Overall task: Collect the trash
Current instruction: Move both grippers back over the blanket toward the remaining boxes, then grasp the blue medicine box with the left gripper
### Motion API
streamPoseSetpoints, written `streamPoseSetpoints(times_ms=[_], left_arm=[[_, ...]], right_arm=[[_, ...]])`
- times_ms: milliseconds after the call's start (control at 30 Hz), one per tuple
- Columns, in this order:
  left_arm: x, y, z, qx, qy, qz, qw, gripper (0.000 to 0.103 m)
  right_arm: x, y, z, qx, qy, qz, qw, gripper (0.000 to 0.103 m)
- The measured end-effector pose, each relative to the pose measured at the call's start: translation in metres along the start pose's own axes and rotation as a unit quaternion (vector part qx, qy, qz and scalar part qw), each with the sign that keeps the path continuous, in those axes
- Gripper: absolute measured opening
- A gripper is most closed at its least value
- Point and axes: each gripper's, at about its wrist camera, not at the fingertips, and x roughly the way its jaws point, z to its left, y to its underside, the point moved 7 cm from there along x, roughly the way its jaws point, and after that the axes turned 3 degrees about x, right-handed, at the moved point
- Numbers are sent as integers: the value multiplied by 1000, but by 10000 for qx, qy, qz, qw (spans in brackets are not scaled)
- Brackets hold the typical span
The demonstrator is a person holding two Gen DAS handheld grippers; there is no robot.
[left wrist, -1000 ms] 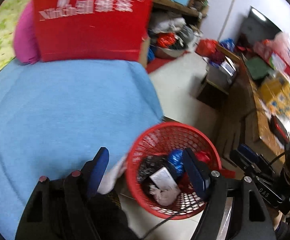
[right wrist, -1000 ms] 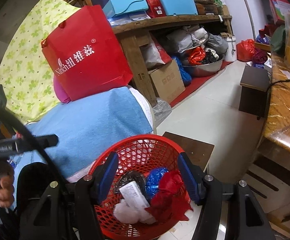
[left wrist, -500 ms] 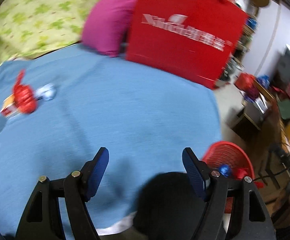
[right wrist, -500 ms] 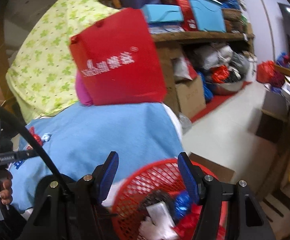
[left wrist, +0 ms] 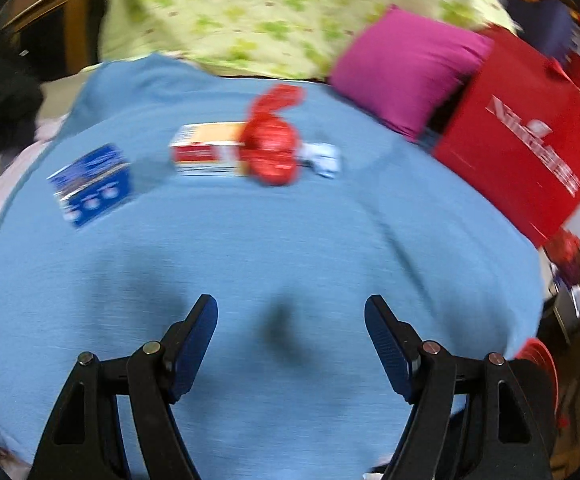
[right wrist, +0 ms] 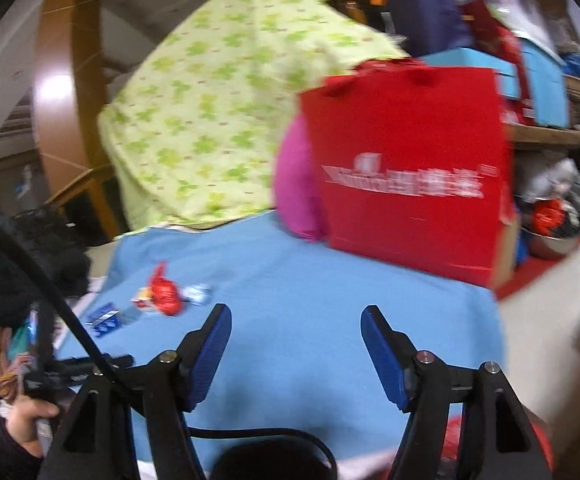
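Trash lies at the far side of the blue blanket: a blue box, a red and orange box, a crumpled red wrapper and a small white and blue wrapper. The same pile shows small at the left in the right wrist view, with the red wrapper and the blue box. My left gripper is open and empty over the blanket, short of the trash. My right gripper is open and empty above the blanket. The red basket's rim shows at the lower right edge.
A red paper bag and a magenta pillow stand at the blanket's far right. A green-patterned sheet hangs behind. Shelves with boxes and bags and bare floor lie to the right.
Both grippers have swung left, away from the red basket and over the blanket. The trash pile has come into view ahead of the left gripper.
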Motion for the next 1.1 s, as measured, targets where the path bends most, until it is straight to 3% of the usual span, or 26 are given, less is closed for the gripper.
streamPoseSetpoints(times_ms=[167,300,467,633,800,1100], left_arm=[[-8,-21,70,-210,-366,-132,9990,77],[-12,-47,130,-383,-751,-306,9960,87],[5,-74,174,-297,-863,-132,9957,87],[26,-93,192,198,-979,103,9949,87],[43,-112,206,557,-996,303,9930,87],[82,-116,205,837,-589,649,9926,87]], right_arm=[[46,4,65,-259,-633,182,9975,71],[86,23,105,-352,-1028,493,9929,71],[128,49,140,-411,-1441,891,9847,71],[164,72,157,-512,-1673,1182,9774,71],[186,95,144,-240,-1693,1561,9728,71],[191,92,130,180,-1726,1508,9732,71]])
